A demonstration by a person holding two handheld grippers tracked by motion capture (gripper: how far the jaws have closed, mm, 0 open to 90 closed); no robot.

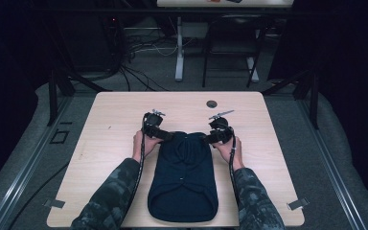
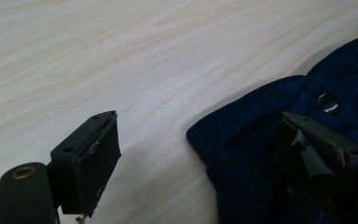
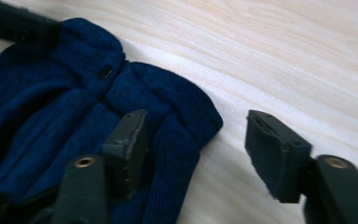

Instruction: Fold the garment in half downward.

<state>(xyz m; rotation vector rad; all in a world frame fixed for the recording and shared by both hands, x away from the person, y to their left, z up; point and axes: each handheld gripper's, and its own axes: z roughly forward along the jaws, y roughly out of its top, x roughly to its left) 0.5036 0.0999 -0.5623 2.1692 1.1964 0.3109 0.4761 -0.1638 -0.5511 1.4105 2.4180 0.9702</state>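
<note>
Left gripper (image 2: 196, 154): jaws spread, one over the near corner of the dark navy ribbed knit garment (image 1: 184, 175), the other on bare light wood table (image 1: 115, 124); nothing pinched. Right gripper (image 3: 196, 149): same, jaws apart straddling the opposite top corner, cloth edge between them, pads not pressing. Garment lies flat between both grippers, snap button (image 2: 328, 102) beside the left jaw. Likely lining up to grab both corners together for a fold.

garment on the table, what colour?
Dark navy blue knit garment, clearest in the right gripper view.
</note>
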